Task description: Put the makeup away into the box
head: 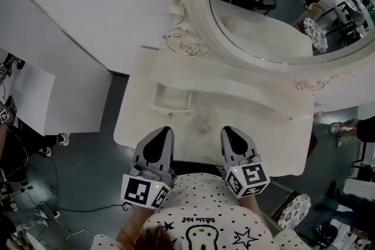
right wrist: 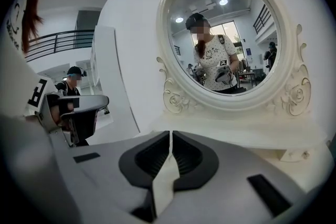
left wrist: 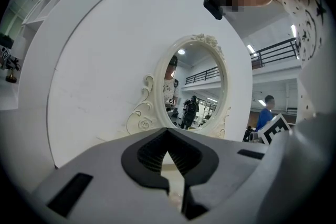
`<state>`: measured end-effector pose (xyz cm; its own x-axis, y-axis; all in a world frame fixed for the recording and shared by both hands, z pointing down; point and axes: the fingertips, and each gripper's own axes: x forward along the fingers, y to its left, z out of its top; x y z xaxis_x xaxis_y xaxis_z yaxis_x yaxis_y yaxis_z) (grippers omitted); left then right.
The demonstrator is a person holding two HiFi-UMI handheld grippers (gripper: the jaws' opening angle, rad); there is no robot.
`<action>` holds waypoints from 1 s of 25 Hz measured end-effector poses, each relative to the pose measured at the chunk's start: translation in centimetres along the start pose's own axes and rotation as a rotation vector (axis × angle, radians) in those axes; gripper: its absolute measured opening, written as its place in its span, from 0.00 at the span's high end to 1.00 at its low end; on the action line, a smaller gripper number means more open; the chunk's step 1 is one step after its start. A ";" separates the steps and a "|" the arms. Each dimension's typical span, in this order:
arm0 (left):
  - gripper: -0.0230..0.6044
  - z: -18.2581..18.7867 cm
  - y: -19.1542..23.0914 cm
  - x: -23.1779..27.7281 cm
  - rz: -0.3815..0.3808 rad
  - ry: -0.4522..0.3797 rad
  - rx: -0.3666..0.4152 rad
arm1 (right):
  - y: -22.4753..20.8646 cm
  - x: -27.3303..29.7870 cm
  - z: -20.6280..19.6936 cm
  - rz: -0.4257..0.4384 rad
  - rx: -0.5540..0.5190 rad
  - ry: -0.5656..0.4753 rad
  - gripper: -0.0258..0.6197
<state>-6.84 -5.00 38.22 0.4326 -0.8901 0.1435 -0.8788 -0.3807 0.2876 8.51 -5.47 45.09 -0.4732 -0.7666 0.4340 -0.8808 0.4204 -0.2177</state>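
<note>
A white dressing table (head: 258, 132) with an oval mirror (head: 263, 26) stands in front of me. A shallow white box (head: 171, 101), open on top, sits at the table's back left, under the mirror frame. A small pale thing (head: 205, 125), too faint to identify, lies on the tabletop between the grippers. My left gripper (head: 161, 132) hovers over the table's near edge, jaws together and empty (left wrist: 167, 132). My right gripper (head: 230, 130) is beside it to the right, also shut with nothing in it (right wrist: 171, 135). No makeup item is clearly visible.
A white curved wall (head: 88, 3) rises behind and left of the table. A round spotted stool (head: 294, 211) stands at the lower right. Cables (head: 41, 196) trail on the floor at left. A dark chair (right wrist: 79, 110) and a seated person show in the right gripper view.
</note>
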 end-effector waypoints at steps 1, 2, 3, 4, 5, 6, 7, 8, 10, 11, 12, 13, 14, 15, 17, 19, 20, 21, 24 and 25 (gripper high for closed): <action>0.97 0.2 0.0 0.2 -0.006 0.001 0.002 | -0.1 0.1 -0.1 -0.008 0.003 0.008 0.95; 0.97 0.4 0.0 0.4 -0.015 0.004 0.004 | -0.2 0.3 -0.3 -0.021 0.007 0.023 0.95; 0.97 0.6 0.1 0.6 -0.026 0.008 0.007 | -0.4 0.6 -0.7 -0.038 0.012 0.045 0.95; 0.97 0.8 0.1 0.8 -0.038 0.013 0.009 | -0.6 0.9 -1.2 -0.057 0.020 0.072 0.94; 0.97 1.1 0.1 1.0 -0.050 0.018 0.011 | -0.9 1.3 -1.8 -0.074 0.031 0.101 0.92; 0.97 1.2 0.2 1.2 -0.061 0.023 0.014 | -1.1 1.7 -2.5 -0.090 0.045 0.129 0.86; 0.97 1.4 0.4 1.4 -0.069 0.028 0.017 | -1.3 2.2 -3.2 -0.104 0.062 0.155 0.81; 0.97 1.4 0.6 1.6 -0.076 0.034 0.018 | -1.5 2.7 -4.0 -0.117 0.082 0.179 0.79; 0.97 1.4 1.1 2.1 -0.087 0.044 0.016 | -1.9 3.9 -5.7 -0.136 0.131 0.225 0.75; 0.97 1.3 1.4 2.4 -0.092 0.050 0.015 | -2.2 4.5 -6.6 -0.144 0.158 0.249 0.73; 0.97 1.2 1.6 2.7 -0.098 0.055 0.013 | -2.4 5.2 -7.5 -0.154 0.185 0.271 0.70; 0.97 1.1 1.7 2.9 -0.104 0.061 0.011 | -2.7 5.7 -8.3 -0.168 0.209 0.293 0.68; 0.97 1.0 1.8 3.0 -0.111 0.068 0.008 | -3.0 6.1 -9.0 -0.184 0.229 0.312 0.67; 0.97 0.8 1.9 3.1 -0.116 0.076 0.004 | -3.2 6.5 -9.7 -0.199 0.246 0.329 0.66; 0.97 0.4 1.9 3.2 -0.125 0.092 -0.002 | -3.6 7.0 -10.8 -0.225 0.278 0.355 0.64; 0.97 0.1 2.1 3.2 -0.130 0.104 -0.007 | -3.8 7.5 -11.7 -0.243 0.304 0.371 0.64; 0.97 0.0 2.2 3.3 -0.131 0.108 -0.009 | -3.8 7.7 -12.2 -0.252 0.313 0.379 0.63; 0.97 -0.2 2.4 3.3 -0.133 0.113 -0.010 | -3.8 8.0 -12.7 -0.260 0.320 0.388 0.63; 0.97 -0.6 2.7 3.2 -0.131 0.126 -0.013 | -3.8 8.5 -14.4 -0.282 0.333 0.424 0.62; 0.97 -0.7 2.8 3.1 -0.130 0.129 -0.015 | -3.8 8.7 -15.1 -0.291 0.339 0.435 0.62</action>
<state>-7.81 -8.63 40.13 0.5652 -0.7938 0.2245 -0.8114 -0.4857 0.3252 7.95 -6.41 62.88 -0.2263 -0.5284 0.8183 -0.9624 -0.0083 -0.2715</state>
